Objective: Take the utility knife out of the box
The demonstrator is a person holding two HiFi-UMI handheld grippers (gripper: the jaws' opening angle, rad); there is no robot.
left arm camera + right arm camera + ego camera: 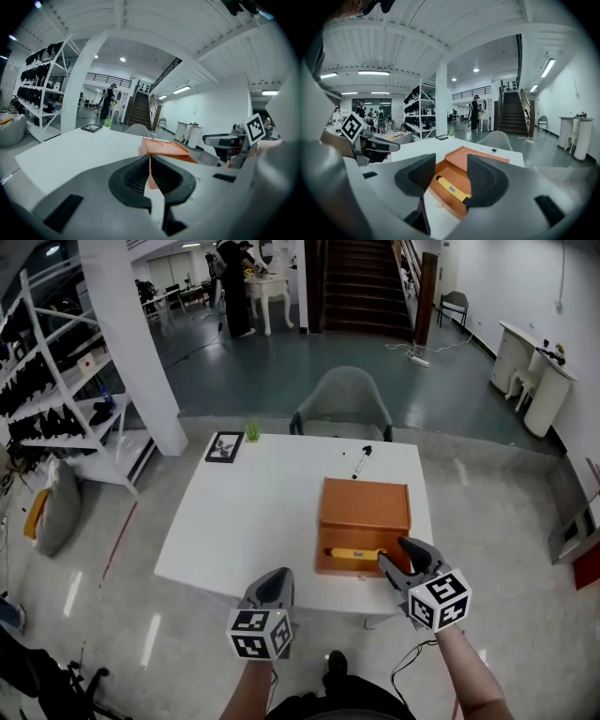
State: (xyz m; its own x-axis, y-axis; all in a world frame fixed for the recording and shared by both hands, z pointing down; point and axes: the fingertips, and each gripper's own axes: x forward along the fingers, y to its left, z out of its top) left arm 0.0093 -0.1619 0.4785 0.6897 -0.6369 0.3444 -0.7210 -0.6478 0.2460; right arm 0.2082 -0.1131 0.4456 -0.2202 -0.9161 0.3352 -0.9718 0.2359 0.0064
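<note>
An orange box (365, 507) lies on the white table (253, 521), its lid slid back and a shallow tray showing at the near end. A yellow utility knife (354, 554) lies across that tray. My right gripper (394, 554) is open at the knife's right end, just off the box's near right corner. In the right gripper view the knife (452, 187) lies low between the open jaws of the right gripper (451, 177), untouched. My left gripper (277, 577) is shut and empty at the table's front edge, left of the box (164, 147).
A framed picture (224, 446), a small green plant (252, 432) and a small black object (361, 457) sit at the table's far side. A grey chair (342, 404) stands behind it. Left are a white column (131, 334) and shelving (56, 381).
</note>
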